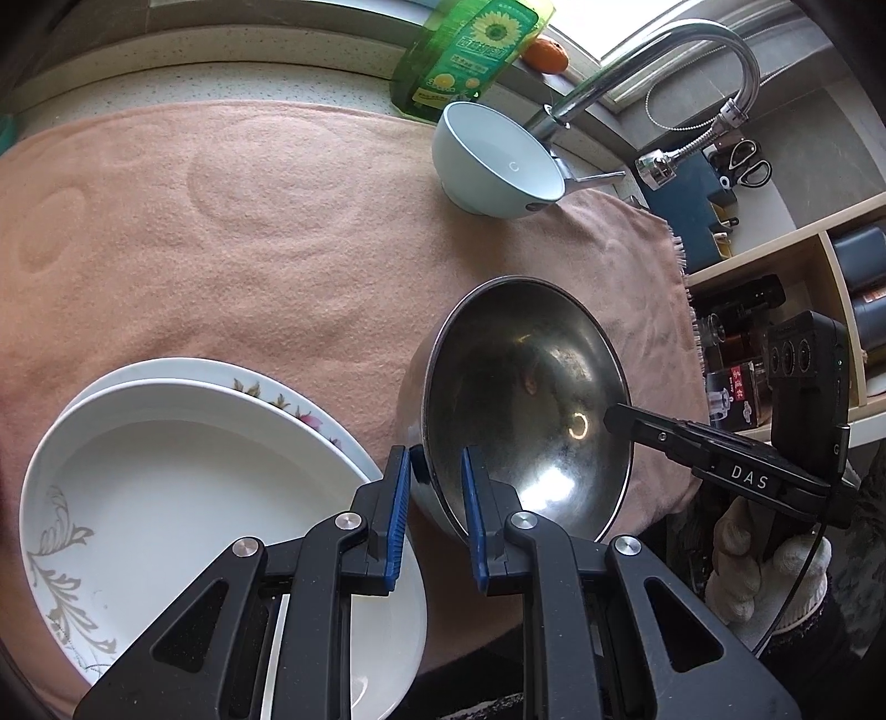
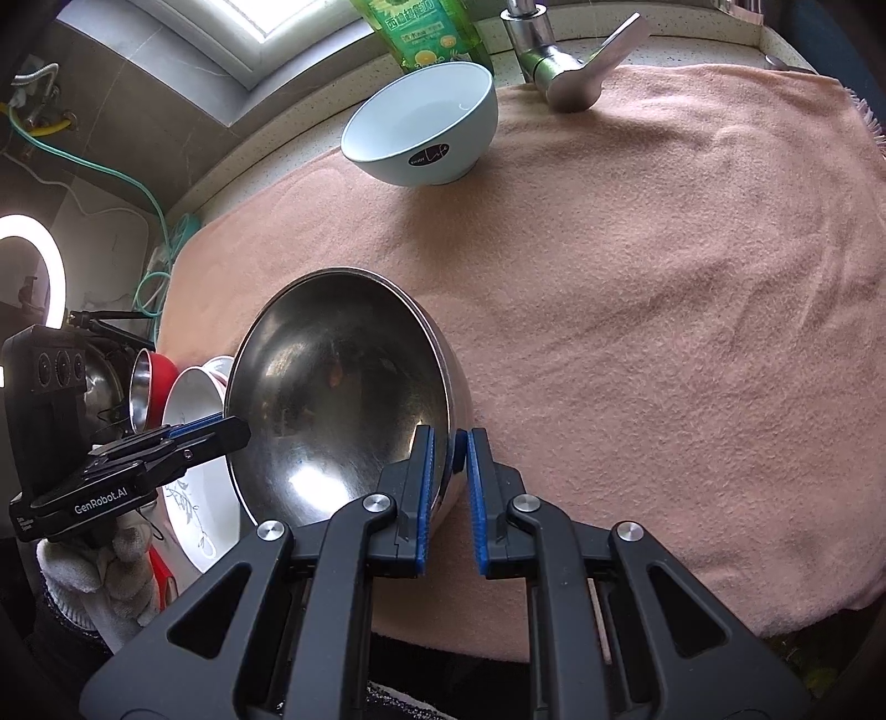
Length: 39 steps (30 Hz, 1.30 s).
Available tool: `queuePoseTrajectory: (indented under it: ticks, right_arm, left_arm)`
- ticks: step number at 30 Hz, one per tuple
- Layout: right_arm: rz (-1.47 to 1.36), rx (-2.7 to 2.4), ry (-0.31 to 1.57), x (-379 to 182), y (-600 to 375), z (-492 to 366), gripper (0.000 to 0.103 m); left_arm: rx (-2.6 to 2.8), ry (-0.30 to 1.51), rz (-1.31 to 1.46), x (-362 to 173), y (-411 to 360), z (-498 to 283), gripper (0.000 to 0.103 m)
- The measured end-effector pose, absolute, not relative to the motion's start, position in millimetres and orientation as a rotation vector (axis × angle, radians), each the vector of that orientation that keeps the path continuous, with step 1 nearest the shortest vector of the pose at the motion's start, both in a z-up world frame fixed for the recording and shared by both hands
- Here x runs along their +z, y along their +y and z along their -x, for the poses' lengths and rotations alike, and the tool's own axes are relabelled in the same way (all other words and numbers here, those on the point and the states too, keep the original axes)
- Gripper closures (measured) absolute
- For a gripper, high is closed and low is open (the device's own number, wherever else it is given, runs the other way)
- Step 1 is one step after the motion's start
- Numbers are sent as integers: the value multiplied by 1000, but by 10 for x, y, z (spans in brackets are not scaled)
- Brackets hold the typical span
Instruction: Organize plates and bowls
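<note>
Nearest, two black claws with blue pads, each clamped on the rim of one steel bowl [image 1: 526,410] from opposite sides. Left claw [image 1: 437,482] pinching the bowl's left rim, one pad inside, one outside. Right claw [image 2: 448,476] pinching the right rim the same way, wall of the bowl between its pads. Bowl tipped, mouth turned toward the cameras, dull and reflective inside, over a pink towel [image 1: 221,221] spread across the worktop. White-gloved hand [image 1: 764,570] gripping the right claw's handle, seen at the lower right of the left view; another gloved hand [image 2: 94,576] under the left claw's handle in the right view.

Just left of the steel bowl, a white plate with a grey leaf print [image 1: 183,498], stacked on a plate with a flower border [image 1: 288,399], both on the towel's near left part. Further left, off the towel, a small red-and-steel cup [image 2: 147,393] among other dishes.

Farther back, well apart from the steel bowl, a pale blue bowl [image 1: 493,160] upright at the towel's far edge. Behind it a green bottle with a sunflower label [image 1: 470,50], an orange fruit [image 1: 545,55] and a chrome tap [image 1: 664,61] arching to the right. Far left in the right view, a lit ring lamp [image 2: 33,266]
</note>
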State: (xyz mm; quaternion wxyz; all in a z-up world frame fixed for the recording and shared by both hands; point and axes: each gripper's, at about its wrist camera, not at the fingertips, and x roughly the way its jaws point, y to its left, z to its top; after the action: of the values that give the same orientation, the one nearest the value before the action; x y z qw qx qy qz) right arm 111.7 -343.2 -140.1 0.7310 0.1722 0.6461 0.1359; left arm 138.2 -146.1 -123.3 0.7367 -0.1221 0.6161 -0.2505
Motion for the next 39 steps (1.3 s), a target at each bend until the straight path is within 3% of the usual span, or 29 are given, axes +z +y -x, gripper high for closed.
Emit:
queuePoseTrajectory:
  ticks: [12, 19, 33, 35, 37, 39]
  right_arm:
    - [-338, 277, 1394, -1326, -3423, -1110, 90]
    - [-318, 249, 1321, -1093, -3458, -1137, 75]
    - [-277, 427, 1174, -482, -2723, -1262, 74]
    - [-252, 457, 1165, -444, -2548, -1269, 72]
    - [-239, 485, 1161, -430, -2391, -1287, 60]
    - [-229, 518, 1165, -426, -2230, -1315, 60]
  left_arm:
    - [-564, 1348, 259, -1215, -1459, -1388, 86]
    - [-546, 1306, 260, -1084, -1334, -1412, 86]
    - [-397, 1134, 363, -689, -424, -1204, 85]
    - [-361, 1118, 384, -678, -272, -1154, 85]
    - [-318, 1094, 393, -651, -112, -1094, 85]
    - [-278, 1071, 396, -619, 36, -1019, 80]
